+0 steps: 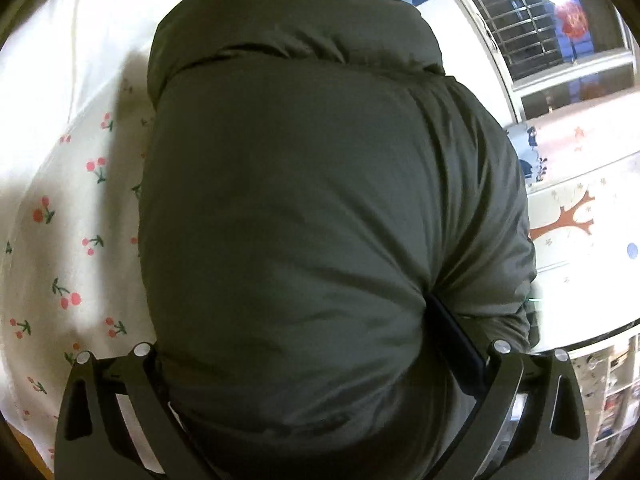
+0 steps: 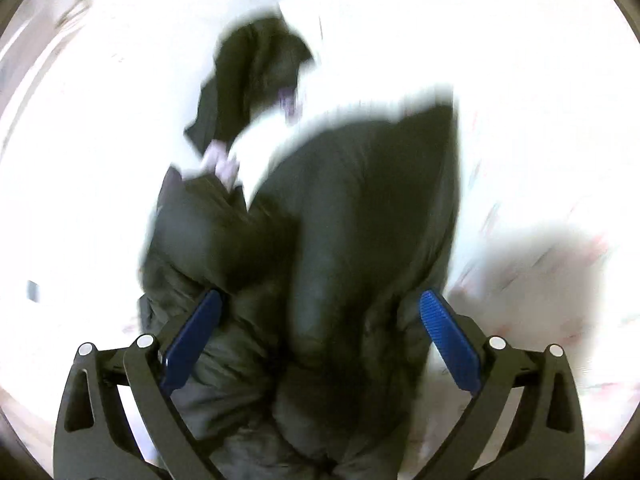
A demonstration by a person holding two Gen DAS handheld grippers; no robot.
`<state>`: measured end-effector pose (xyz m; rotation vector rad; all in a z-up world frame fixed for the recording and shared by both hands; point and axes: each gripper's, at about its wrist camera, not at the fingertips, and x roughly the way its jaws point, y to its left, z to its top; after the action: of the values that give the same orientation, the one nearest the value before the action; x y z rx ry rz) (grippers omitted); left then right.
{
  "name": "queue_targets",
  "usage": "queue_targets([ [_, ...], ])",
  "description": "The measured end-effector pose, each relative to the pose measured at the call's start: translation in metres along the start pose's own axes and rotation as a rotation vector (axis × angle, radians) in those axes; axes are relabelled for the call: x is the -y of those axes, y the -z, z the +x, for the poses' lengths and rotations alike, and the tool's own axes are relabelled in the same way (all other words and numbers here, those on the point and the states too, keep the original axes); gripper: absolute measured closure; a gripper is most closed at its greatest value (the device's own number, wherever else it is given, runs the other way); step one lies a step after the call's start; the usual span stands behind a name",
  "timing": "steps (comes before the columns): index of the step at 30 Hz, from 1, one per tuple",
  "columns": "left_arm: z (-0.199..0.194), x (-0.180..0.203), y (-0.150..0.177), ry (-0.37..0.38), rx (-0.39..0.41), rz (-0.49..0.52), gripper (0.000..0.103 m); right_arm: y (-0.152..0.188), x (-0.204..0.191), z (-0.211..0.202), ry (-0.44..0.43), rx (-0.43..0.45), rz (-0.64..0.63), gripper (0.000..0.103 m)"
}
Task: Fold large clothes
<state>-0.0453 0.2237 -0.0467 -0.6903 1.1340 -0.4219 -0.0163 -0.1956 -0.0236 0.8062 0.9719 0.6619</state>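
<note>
The dark green padded jacket (image 1: 320, 208) lies bunched on the cherry-print bed sheet (image 1: 60, 240), bulging between both spread claws. The left claw (image 1: 316, 360) and right claw (image 2: 320, 320) are wide open around its bulk, clamping nothing. To fold well, pinch only an edge layer, then carry it over slowly.

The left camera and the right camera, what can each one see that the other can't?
Only the left wrist view shows the cherry-print sheet sharply, plus a barred window. Only the right wrist view shows both blue finger pads spread wide apart, and a second dark piece of clothing further off, blurred. Both show the big dark green puffy jacket bulging between the fingers.
</note>
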Motion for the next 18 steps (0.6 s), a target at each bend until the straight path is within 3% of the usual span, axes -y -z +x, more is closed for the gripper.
queue_targets([
  [2, 0.005, 0.006, -0.009, -0.032, 0.005, 0.018, 0.005, -0.008, -0.049, -0.012, -0.017, 0.06, -0.161, 0.007],
  [4, 0.007, 0.02, -0.012, -0.064, 0.011, 0.037, 0.005, -0.008, -0.095, -0.01, -0.054, 0.059, -0.295, 0.007],
  [6, 0.012, 0.04, -0.01, -0.092, 0.019, 0.052, 0.005, -0.009, -0.123, 0.018, -0.105, -0.034, -0.362, 0.007],
  [7, 0.014, 0.044, -0.013, -0.096, 0.021, 0.053, 0.005, -0.006, -0.124, 0.027, -0.067, -0.065, -0.34, 0.007],
  [9, 0.007, 0.036, -0.018, -0.082, 0.018, 0.05, 0.005, -0.013, -0.085, 0.075, 0.138, -0.129, -0.251, 0.007],
  [10, 0.002, 0.031, -0.014, -0.081, 0.016, 0.056, 0.005, -0.013, -0.064, 0.09, 0.175, -0.151, -0.232, 0.007],
  [14, 0.003, 0.035, -0.009, -0.137, 0.003, 0.097, 0.005, -0.002, -0.047, 0.064, 0.177, -0.126, -0.175, 0.007],
  [16, -0.007, 0.039, 0.0, -0.168, 0.023, 0.109, 0.006, -0.001, -0.068, 0.043, 0.157, -0.053, -0.2, 0.007],
  [18, -0.021, 0.044, 0.01, -0.165, 0.056, 0.131, 0.006, 0.02, -0.064, -0.004, 0.167, 0.051, -0.226, 0.007],
])
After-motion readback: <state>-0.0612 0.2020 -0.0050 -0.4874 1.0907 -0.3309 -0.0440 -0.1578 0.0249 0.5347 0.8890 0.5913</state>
